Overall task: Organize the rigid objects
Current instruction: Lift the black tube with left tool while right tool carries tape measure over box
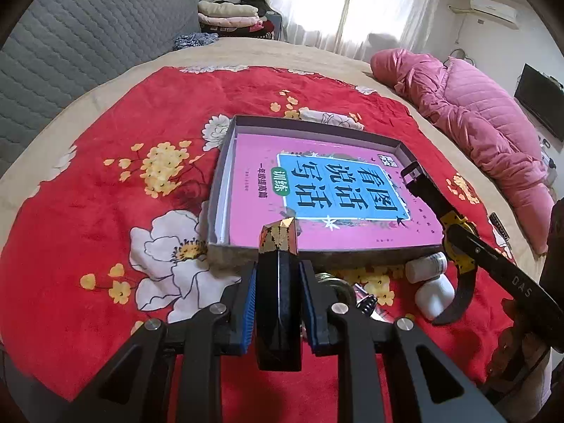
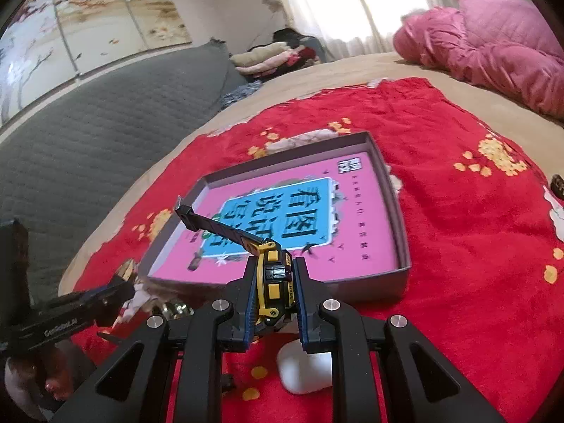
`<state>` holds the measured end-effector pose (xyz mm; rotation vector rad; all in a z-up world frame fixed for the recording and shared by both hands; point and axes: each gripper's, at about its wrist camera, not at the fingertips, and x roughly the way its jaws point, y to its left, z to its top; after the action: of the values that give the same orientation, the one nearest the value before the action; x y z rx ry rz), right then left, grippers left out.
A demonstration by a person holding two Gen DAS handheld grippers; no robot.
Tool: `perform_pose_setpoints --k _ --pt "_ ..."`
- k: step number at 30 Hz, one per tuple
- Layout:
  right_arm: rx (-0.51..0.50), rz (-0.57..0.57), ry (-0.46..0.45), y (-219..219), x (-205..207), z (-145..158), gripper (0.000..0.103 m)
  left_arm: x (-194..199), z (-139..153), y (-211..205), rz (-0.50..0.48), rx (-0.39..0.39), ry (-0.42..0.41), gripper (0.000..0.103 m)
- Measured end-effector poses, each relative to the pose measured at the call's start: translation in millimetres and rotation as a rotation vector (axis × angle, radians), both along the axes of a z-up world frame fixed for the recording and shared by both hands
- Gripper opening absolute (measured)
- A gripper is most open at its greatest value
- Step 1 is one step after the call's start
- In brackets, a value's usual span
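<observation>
A shallow grey box (image 1: 215, 190) holds a pink book (image 1: 257, 162) on the red floral blanket. My left gripper (image 1: 277, 299) is shut on a black faceted bottle with a gold-flecked top (image 1: 278, 243), held just before the box's near wall. My right gripper (image 2: 273, 292) is shut on a yellow and black wristwatch (image 2: 271, 275), its black strap (image 2: 215, 227) reaching over the book (image 2: 370, 246) in the box (image 2: 402, 243). The watch also shows at the right of the left wrist view (image 1: 458, 232).
Two white bottles (image 1: 433, 292) and small metal items (image 1: 366, 299) lie on the blanket before the box. One white bottle (image 2: 303, 370) sits under my right gripper. A pink padded coat (image 1: 476, 120) lies on the bed at right. Grey quilted sofa (image 1: 70, 42) at left.
</observation>
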<state>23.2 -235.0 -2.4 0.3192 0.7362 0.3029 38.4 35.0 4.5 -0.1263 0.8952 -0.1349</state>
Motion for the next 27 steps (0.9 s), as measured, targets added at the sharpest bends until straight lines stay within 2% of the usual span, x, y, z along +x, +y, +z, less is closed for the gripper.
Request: perform_pose_setpoints --k 6,27 --pt "0.005 -0.048 -0.023 -10 5 3 0.019 6 2 -4 0.0 0.01 -0.008 0.023" --pt "-0.012 -0.077 -0.077 -21 24 10 0.019 39 5 -16 0.042 0.036 -0.005 0.023"
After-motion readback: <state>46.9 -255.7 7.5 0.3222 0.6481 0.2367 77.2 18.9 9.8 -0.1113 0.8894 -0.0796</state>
